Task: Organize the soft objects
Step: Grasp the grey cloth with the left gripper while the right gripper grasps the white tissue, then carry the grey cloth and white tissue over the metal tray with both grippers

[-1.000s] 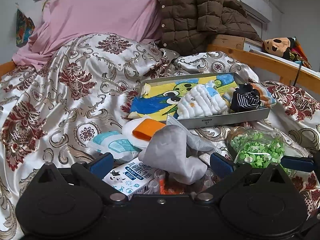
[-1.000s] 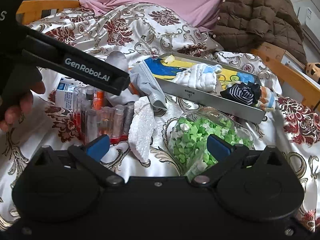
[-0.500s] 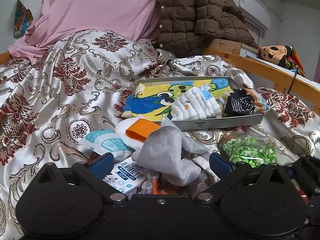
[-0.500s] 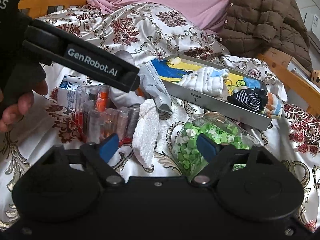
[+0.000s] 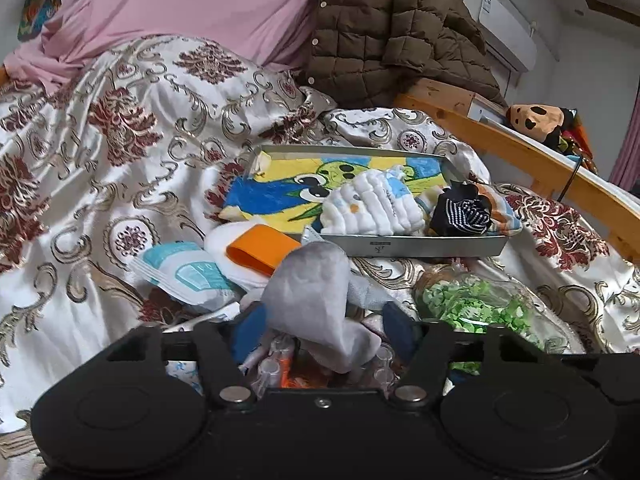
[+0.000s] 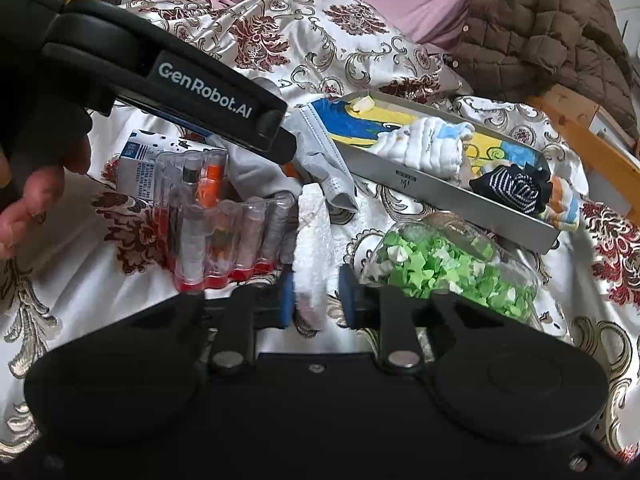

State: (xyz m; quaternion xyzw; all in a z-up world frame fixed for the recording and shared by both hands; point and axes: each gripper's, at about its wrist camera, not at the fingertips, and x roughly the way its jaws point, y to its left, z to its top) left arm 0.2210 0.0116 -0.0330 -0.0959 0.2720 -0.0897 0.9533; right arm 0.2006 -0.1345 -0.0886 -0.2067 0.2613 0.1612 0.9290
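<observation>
A metal tray [image 5: 420, 246] [image 6: 460, 196] on the bed holds a cartoon towel [image 5: 280, 196], a white quilted cloth [image 5: 372, 208] and dark striped socks [image 5: 464, 212]. My left gripper [image 5: 320, 334] has its blue pads on either side of a grey cloth [image 5: 316, 300] [image 6: 256, 168], half closed, not clearly pinching. My right gripper [image 6: 316, 300] has its pads narrowed around a white fluffy cloth [image 6: 314, 248], with a small gap on the right side. A grey face mask [image 6: 328, 160] lies by the tray.
A clear rack of tubes [image 6: 216, 236] and a small carton [image 6: 140, 156] lie left of the white cloth. A bag of green paper stars [image 6: 452, 264] [image 5: 472, 304] lies right. An orange-banded white item [image 5: 256, 252] and a blue-white packet [image 5: 188, 276] lie left of the tray.
Both grippers have moved forward and narrowed their jaws: the left around the grey cloth, the right around the white fluffy cloth. The cloths have not lifted.
</observation>
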